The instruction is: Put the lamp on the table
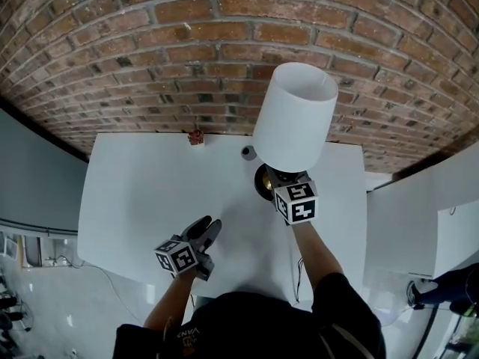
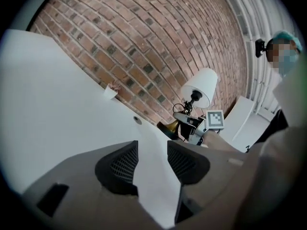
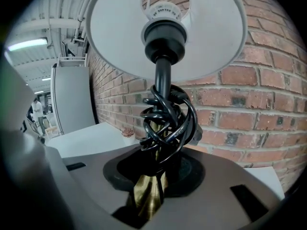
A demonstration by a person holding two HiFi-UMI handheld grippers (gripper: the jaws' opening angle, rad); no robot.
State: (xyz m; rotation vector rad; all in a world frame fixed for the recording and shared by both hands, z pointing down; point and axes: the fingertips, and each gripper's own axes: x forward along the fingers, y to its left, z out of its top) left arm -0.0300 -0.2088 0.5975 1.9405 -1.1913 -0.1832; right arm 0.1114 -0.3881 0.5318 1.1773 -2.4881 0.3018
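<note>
Looking steeply down in the head view: a white table (image 1: 135, 200) set against a brick wall (image 1: 150, 51), w/ a person's two arms reaching in from the bottom edge. The right gripper (image 1: 283, 178) holds the lamp (image 1: 294, 118) upright over the table's far right part, near the wall. Its marker cube (image 1: 296, 202) faces the camera just below the grip. In the right gripper view the jaws are clamped low on the brass stem (image 3: 147, 190), pinching it from both sides. A black cord (image 3: 165, 123) is wound in loose loops round the stem just above the grip, and the open underside of the white shade (image 3: 168, 32) fills the top of that view. The dark round brass base (image 1: 263, 182) shows beneath the shade, left of the gripper; can't tell whether it touches the tabletop. The left gripper (image 1: 209, 229) is over the near middle of the table, well apart from the lamp. In the left gripper view its fingers (image 2: 122, 169) are spread w/ nothing btwn them, only white tabletop showing thru the gap. The lamp and right gripper sit small in the distance, up and to the right in that view. A small pot (image 1: 196, 137) w/ a reddish plant stands at the table's far edge by the wall. A small grey round thing (image 1: 248, 152) lies on the table btwn the pot and the lamp, just beside the base
</note>
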